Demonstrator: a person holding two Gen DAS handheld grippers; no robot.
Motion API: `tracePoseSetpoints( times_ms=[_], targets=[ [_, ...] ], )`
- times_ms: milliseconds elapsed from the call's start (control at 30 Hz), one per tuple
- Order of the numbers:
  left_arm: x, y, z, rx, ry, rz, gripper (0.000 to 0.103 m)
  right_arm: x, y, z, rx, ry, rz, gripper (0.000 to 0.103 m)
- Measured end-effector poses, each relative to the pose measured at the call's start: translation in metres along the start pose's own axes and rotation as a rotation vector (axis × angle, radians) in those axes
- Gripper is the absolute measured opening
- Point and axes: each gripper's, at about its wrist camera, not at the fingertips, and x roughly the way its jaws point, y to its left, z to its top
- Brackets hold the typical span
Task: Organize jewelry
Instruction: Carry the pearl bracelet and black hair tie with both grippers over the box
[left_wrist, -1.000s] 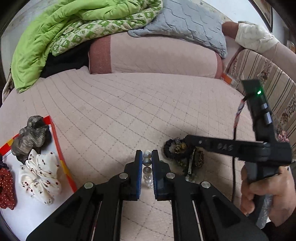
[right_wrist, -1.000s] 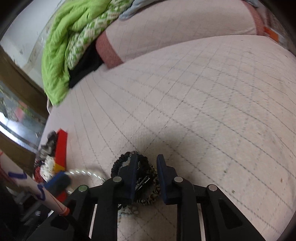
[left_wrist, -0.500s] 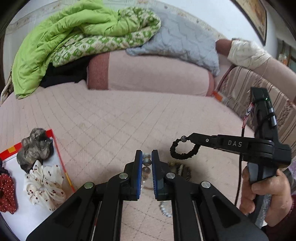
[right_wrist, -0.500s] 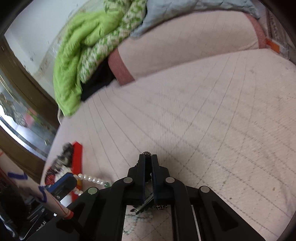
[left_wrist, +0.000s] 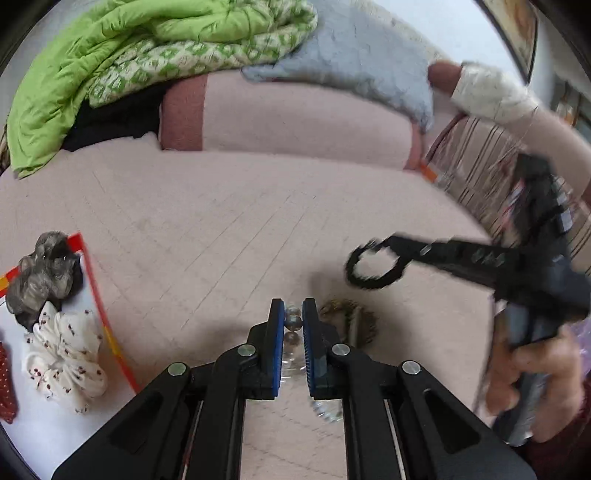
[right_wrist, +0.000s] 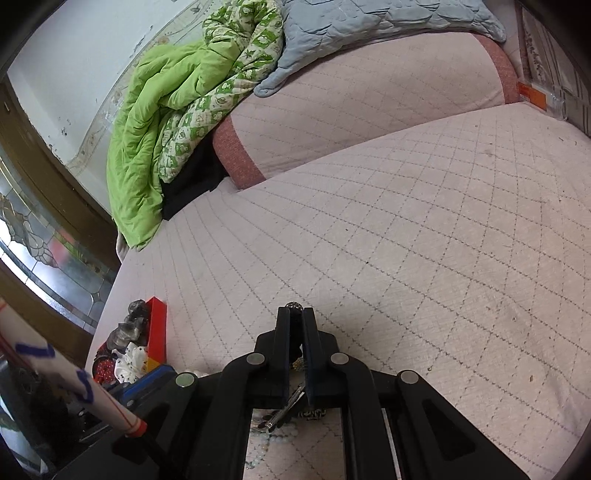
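Note:
My left gripper (left_wrist: 293, 314) is shut on a pearl bead necklace (left_wrist: 293, 322), whose beads hang down between the blue pads above the pink quilted bed. My right gripper (right_wrist: 295, 316) is shut on a black beaded bracelet (right_wrist: 294, 306); in the left wrist view that bracelet (left_wrist: 373, 269) hangs as a loop from the gripper's tip, lifted over the bed. A brown patterned hair piece and a clip (left_wrist: 351, 321) lie on the bed below it. A red-edged white tray (left_wrist: 105, 314) at the left holds a grey scrunchie (left_wrist: 44, 273), a white dotted scrunchie (left_wrist: 66, 354) and a red one (left_wrist: 5, 384).
A pink bolster (left_wrist: 288, 118) lies across the back of the bed under green (left_wrist: 110, 48) and grey-blue quilts (left_wrist: 362, 55). A striped sofa arm (left_wrist: 476, 177) is at the right. The tray also shows at the lower left of the right wrist view (right_wrist: 157, 332).
The right gripper closed on the black bracelet and lifted it off the pile. The left gripper rose with the pearl necklace held in it.

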Motion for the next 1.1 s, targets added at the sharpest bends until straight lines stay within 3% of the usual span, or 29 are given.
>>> tracePoseSetpoints(
  times_ms=[100, 233, 333, 400, 1100],
  targets=[
    [-0.016, -0.004, 0.005, 0.008, -0.066, -0.089, 0.009, 0.0, 0.002, 0.0, -0.008, -0.003, 0.001, 0.007],
    [0.003, -0.003, -0.003, 0.02, 0.014, -0.041, 0.009, 0.001, 0.002, 0.0, -0.007, -0.001, -0.003, 0.007],
    [-0.008, -0.003, 0.003, 0.017, -0.035, -0.094, 0.009, 0.0, 0.001, 0.0, -0.004, -0.003, -0.002, 0.007],
    [-0.016, -0.004, 0.007, 0.029, -0.069, -0.087, 0.009, -0.001, 0.001, 0.0, -0.005, -0.009, 0.002, 0.007],
    [-0.046, 0.023, 0.001, -0.027, -0.129, -0.002, 0.009, -0.006, 0.03, -0.009, -0.053, -0.008, 0.059, 0.007]
  ],
)
